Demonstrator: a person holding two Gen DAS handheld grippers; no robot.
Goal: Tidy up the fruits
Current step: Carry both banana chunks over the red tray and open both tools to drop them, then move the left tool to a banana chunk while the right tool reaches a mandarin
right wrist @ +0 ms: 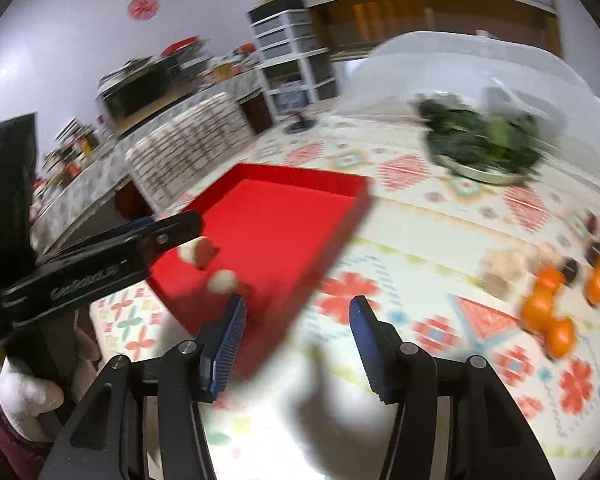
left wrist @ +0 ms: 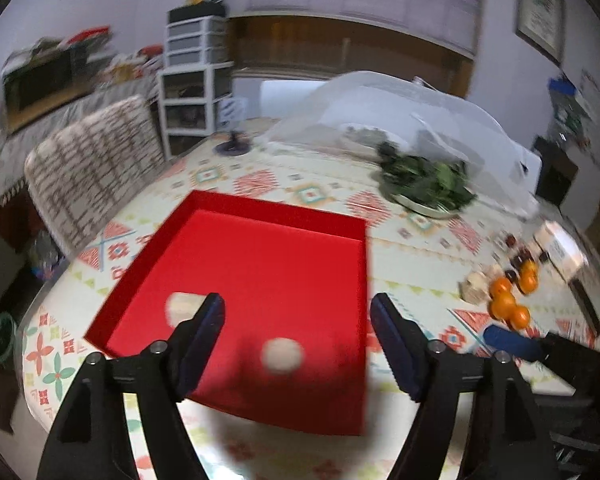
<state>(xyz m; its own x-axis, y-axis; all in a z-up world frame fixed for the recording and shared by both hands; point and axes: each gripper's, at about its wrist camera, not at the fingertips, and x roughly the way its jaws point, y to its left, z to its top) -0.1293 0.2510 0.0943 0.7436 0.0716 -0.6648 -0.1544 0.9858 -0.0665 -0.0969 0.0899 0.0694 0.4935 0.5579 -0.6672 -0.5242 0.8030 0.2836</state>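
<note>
My left gripper (left wrist: 298,316) and right gripper (right wrist: 296,320), both parted and empty, hang over the red tray's (left wrist: 268,216) near edge; 2 pale fruits (left wrist: 282,354) inside, oranges (right wrist: 548,312) right of tray, nearer right gripper.

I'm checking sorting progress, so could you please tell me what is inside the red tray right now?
Two pale round items lie inside the red tray: one near its front, another partly hidden behind the left gripper's finger. Blur hides what they are. No oranges are inside.
</note>
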